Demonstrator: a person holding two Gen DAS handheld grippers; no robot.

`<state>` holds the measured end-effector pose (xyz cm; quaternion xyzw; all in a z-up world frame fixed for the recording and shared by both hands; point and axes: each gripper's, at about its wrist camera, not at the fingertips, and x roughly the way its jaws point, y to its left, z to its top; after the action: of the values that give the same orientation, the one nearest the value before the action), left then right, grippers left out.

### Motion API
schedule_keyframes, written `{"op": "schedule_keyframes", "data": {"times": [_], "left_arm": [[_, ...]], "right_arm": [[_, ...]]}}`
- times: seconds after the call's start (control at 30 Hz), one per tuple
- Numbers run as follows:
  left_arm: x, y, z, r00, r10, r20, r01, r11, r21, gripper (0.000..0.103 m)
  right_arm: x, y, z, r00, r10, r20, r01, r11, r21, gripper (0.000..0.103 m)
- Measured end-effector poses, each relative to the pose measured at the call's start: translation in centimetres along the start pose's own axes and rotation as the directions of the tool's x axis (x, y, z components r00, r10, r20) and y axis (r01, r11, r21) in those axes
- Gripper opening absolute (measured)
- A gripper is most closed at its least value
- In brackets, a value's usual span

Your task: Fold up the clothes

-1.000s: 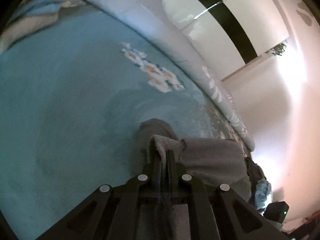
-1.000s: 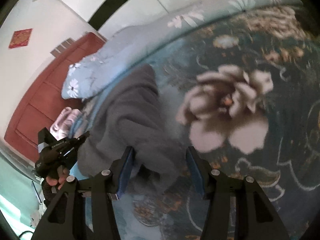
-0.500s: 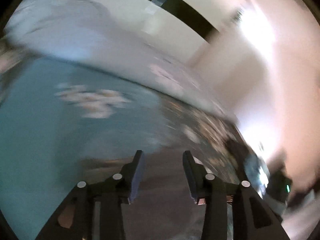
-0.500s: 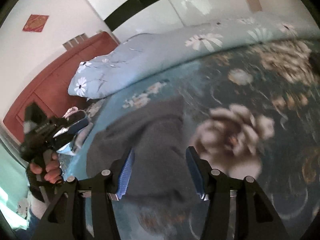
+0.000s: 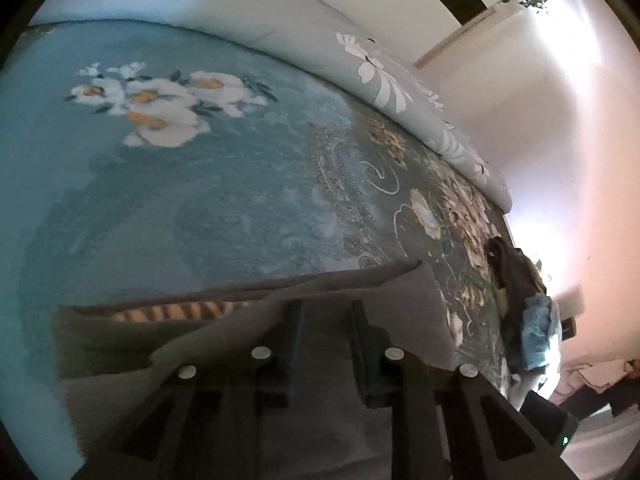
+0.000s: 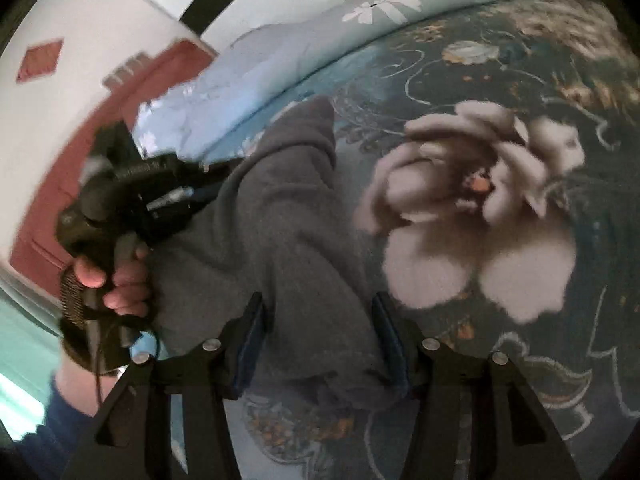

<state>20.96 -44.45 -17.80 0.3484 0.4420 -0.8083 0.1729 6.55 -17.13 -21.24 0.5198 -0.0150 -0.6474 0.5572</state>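
Note:
A grey garment lies spread on the floral bedspread. My right gripper hovers open over its near end, with the cloth flat beneath and between the fingers but not pinched. In the left wrist view the same grey garment fills the foreground, a striped inner part showing at its edge. My left gripper is over it with its jaws closing; a narrow gap remains and the pads do not press on cloth. In the right wrist view a hand holds the left gripper at the garment's left edge.
A light blue duvet with white flowers lies rolled along the far side of the bed. A heap of dark and light blue clothes sits at the bed's right end. A red-brown door stands beyond the left edge.
The left gripper let go of the grey cloth it pinched, opened, and swung right along the garment; its jaws now stand narrower. The right gripper stayed open over the garment.

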Motion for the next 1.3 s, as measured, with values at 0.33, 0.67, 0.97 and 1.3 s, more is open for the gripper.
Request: {"op": "schedule_keyframes", "data": {"times": [0.33, 0.67, 0.97, 1.3], "left_arm": [[-12.0, 3.0, -5.5, 0.941, 0.105, 0.321, -0.101, 0.994, -0.030, 0.083], [-8.8, 9.7, -10.4, 0.977, -0.049, 0.205, 0.103, 0.959, -0.263, 0.087], [-8.2, 9.2, -11.4, 0.981, -0.050, 0.187, 0.092, 0.969, -0.227, 0.087], [-8.1, 9.4, -11.9, 0.972, -0.083, 0.219, 0.141, 0.955, -0.260, 0.048]], "right_arm": [[-2.2, -0.8, 2.3, 0.992, 0.107, 0.064, -0.108, 0.994, 0.018, 0.059], [1.3, -1.8, 3.6, 0.953, 0.299, 0.046, -0.303, 0.932, 0.199, 0.078], [3.4, -0.2, 4.5, 0.961, 0.277, -0.013, -0.272, 0.948, 0.163, 0.080], [2.5, -0.2, 3.5, 0.975, 0.213, 0.054, -0.220, 0.943, 0.249, 0.049]]}}
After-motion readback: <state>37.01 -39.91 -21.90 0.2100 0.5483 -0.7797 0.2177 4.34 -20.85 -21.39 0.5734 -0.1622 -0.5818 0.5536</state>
